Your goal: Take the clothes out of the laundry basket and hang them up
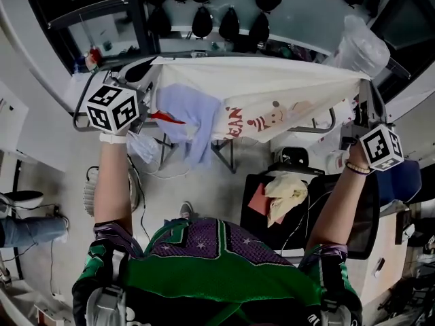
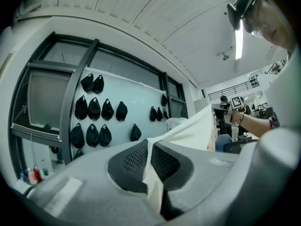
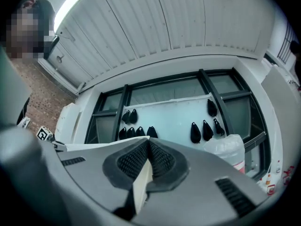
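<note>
Left gripper [image 1: 151, 72]: jaws pressed together on the left corner of the garment. In its own view [image 2: 149, 163] the cream fabric comes up between the two black pads and runs off to the right.
Right gripper [image 1: 359, 90]: jaws closed, pinching the right corner. In its own view [image 3: 146, 163] a cream fold is clamped between the pads and hangs below them.
Garment [image 1: 272, 90]: cream, with red print and a cartoon figure on the side facing the person. It is stretched nearly taut from one gripper to the other with the top edge about level.
Cross-check: the left gripper view shows the garment [image 2: 188, 131] leading away to the right gripper [image 2: 236, 103]. The right gripper view shows the left gripper's marker cube [image 3: 43, 134] at the far end of the cream edge.
Blue cloth [image 1: 185, 114]: hangs under the garment, just beside the left gripper. Whether it is part of the garment or a separate piece cannot be told.
Bin [image 1: 248, 216]: black, below the right gripper and nearer the person, well apart from both grippers.
Bin contents: cream cloth [image 1: 287, 190] and pink cloth [image 1: 260, 200], touching each other.
Bags [image 1: 202, 22]: dark, hung in rows on a pale wall panel beyond both grippers.
Plastic bag [image 1: 361, 46]: clear, just beyond the right gripper.
</note>
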`<state>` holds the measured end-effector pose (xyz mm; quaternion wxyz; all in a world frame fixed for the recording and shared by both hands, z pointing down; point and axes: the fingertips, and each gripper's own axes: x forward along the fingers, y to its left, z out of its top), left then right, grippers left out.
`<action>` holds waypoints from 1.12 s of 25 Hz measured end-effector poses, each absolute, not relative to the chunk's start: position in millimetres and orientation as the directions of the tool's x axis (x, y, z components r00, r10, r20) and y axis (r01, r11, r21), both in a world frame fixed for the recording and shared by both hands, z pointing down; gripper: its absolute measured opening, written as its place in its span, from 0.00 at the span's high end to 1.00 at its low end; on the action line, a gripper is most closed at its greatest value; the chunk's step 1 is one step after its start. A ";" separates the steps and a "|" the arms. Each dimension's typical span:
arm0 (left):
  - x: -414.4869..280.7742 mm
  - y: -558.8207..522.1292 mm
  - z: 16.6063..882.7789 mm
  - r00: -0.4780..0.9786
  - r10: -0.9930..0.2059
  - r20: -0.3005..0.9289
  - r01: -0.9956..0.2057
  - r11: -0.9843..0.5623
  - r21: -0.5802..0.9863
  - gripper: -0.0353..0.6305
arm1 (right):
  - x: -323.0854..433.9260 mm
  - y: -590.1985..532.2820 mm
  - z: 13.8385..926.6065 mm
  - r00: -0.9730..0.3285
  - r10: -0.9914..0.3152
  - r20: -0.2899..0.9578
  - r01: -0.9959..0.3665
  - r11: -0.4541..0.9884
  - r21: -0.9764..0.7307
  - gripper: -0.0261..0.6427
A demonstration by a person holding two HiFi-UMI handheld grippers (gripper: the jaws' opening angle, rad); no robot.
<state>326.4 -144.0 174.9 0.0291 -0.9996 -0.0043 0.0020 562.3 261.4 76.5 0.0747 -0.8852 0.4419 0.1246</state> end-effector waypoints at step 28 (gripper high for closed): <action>340.3 -121.0 223.4 1.000 0.006 0.011 0.006 -0.998 -0.063 0.92 | 574.7 279.5 177.6 0.637 -0.720 -0.275 -0.768 -0.625 -0.143 0.96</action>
